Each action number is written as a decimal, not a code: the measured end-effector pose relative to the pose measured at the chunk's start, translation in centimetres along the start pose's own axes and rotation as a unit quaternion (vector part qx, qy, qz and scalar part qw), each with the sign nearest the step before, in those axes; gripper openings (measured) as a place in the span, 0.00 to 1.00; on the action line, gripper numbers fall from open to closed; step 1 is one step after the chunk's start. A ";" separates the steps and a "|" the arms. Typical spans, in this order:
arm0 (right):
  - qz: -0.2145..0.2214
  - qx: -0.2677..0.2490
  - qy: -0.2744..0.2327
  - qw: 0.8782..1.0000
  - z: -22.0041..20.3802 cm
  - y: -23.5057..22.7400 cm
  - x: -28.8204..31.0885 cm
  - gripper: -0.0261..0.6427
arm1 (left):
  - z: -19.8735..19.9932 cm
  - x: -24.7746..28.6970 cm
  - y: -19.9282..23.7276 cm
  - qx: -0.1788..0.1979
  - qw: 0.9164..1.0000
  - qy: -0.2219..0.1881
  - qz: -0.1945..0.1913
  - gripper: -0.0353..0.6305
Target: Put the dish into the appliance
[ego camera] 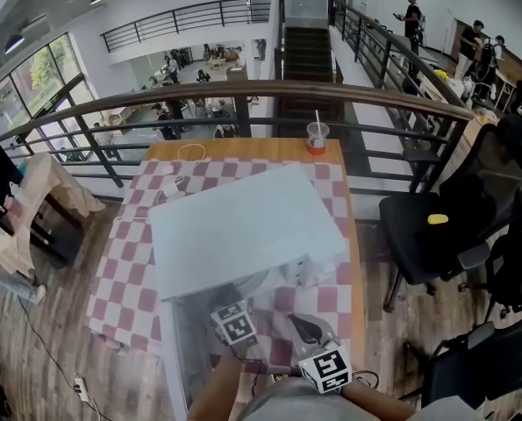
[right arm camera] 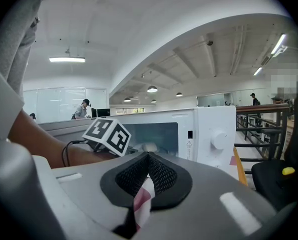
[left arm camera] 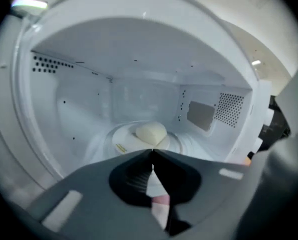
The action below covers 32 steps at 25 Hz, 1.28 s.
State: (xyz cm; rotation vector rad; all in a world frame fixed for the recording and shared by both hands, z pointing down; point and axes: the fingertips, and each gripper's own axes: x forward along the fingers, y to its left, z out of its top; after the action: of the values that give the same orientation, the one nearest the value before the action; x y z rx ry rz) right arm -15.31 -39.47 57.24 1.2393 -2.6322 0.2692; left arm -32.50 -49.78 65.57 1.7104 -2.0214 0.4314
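White dish [left arm camera: 120, 145] bearing pale food [left arm camera: 150, 132], inside open microwave [left arm camera: 83, 101]

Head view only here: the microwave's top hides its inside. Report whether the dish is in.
Observer: The left gripper view shows the dish inside the microwave, with a pale lump of food on it.
Operator: Give me the left jaws.
Observer: The left gripper has its jaws shut, tips together, nothing between them.
Operator: Now the right.
Observer: The right gripper is shut and empty too, outside, facing the microwave's front.
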 end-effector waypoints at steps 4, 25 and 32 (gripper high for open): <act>0.001 0.001 0.001 1.000 -0.2 0.8 -0.5 0.04 | -0.7 -4.6 -0.2 -0.031 0.999 -0.024 -0.021 0.07; 0.024 -0.018 -0.013 0.999 0.4 2.2 -5.7 0.04 | -4.9 -19.3 -7.0 -0.016 0.991 -0.056 -0.117 0.07; 0.026 -0.020 -0.012 0.999 -1.6 0.8 -12.8 0.04 | -7.3 -25.0 -11.9 -0.018 0.991 -0.062 -0.119 0.07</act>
State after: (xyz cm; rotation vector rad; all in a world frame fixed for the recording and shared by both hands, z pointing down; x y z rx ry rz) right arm -7.80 -29.19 55.19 1.1693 -2.6803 0.2118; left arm -16.67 -27.21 57.96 1.9693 -1.8627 0.2132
